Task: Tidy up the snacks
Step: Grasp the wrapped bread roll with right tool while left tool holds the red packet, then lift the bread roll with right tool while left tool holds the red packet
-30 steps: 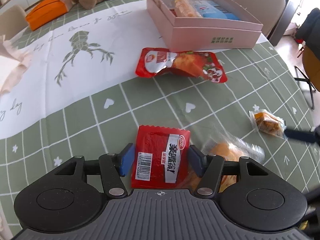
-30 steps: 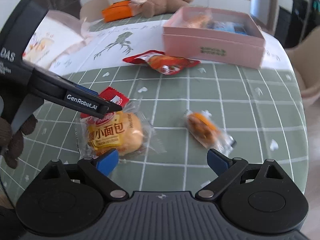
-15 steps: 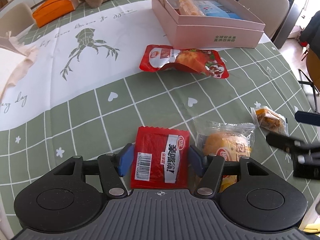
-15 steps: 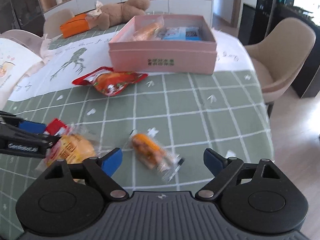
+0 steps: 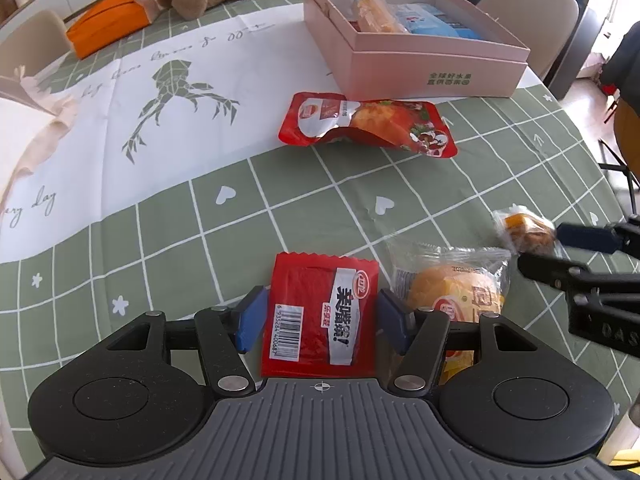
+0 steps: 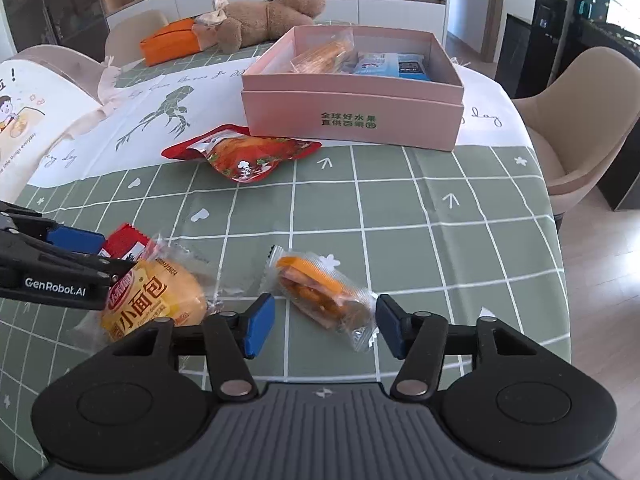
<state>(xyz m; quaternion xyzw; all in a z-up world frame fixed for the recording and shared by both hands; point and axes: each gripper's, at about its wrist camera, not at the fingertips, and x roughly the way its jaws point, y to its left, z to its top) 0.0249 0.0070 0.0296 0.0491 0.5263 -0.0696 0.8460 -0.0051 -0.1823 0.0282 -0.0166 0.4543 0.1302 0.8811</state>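
My left gripper [image 5: 320, 318] is closed on a small red snack packet [image 5: 320, 312], held just above the green tablecloth. A yellow bun in clear wrap [image 5: 456, 292] lies right of it, also in the right wrist view [image 6: 156, 296]. My right gripper [image 6: 325, 328] is open around a small orange snack in clear wrap [image 6: 320, 292], which lies on the cloth between the fingers. A large red pouch [image 6: 244, 152] lies in front of the open pink box [image 6: 352, 108], which holds several snacks.
A brown teddy bear [image 6: 264, 20] and an orange pouch [image 6: 168, 42] lie at the table's far side. A white printed cloth [image 5: 120, 112] covers the left. Beige chairs [image 6: 580, 120] stand at the table's right. The table edge curves close on the right.
My right gripper has swung right from the bun and come down around the small orange snack. My left gripper has lifted slightly with the red packet.
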